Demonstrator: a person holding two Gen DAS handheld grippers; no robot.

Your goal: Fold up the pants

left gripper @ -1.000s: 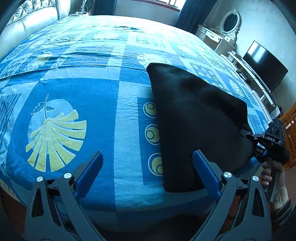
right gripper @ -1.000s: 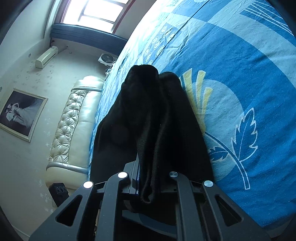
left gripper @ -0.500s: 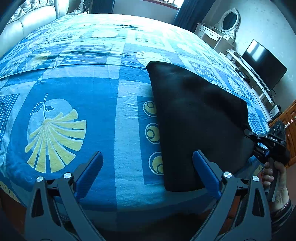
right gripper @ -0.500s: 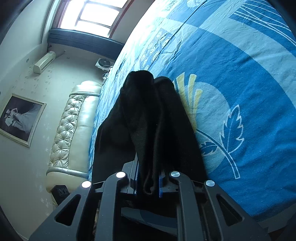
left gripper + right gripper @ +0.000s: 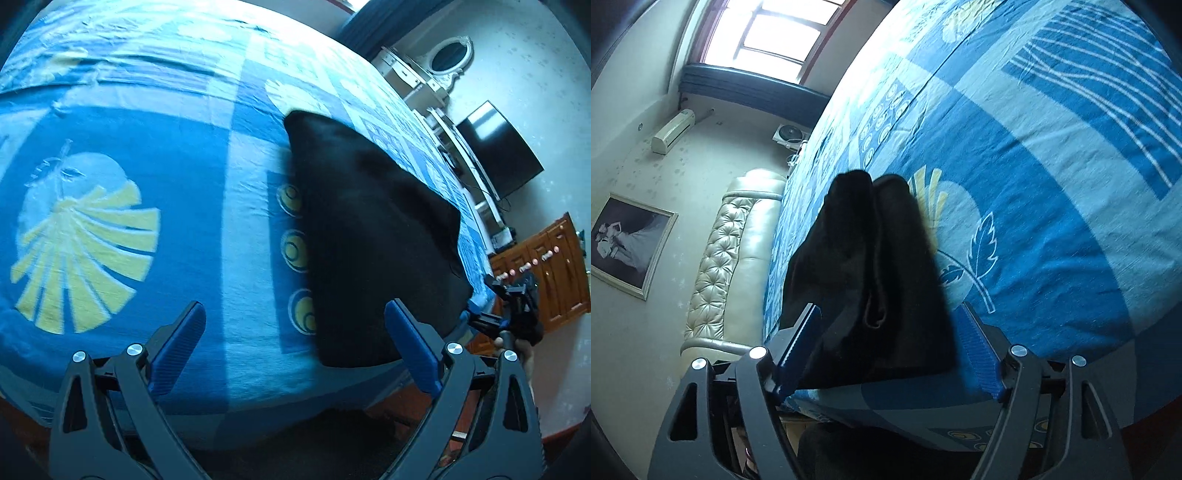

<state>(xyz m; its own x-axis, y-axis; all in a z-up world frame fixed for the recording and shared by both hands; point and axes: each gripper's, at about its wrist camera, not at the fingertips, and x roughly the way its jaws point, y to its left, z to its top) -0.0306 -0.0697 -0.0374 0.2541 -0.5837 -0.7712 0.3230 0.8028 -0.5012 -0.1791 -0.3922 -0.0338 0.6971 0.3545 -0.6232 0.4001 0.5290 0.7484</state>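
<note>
Where black pants (image 5: 373, 236) lie, blue patterned bedspread (image 5: 192, 206) seemingly blurs.

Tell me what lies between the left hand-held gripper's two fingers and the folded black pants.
Only bare bedspread. In the left wrist view the open left hand-held gripper frames the blue sheet, with the pants just beyond its right finger.
</note>
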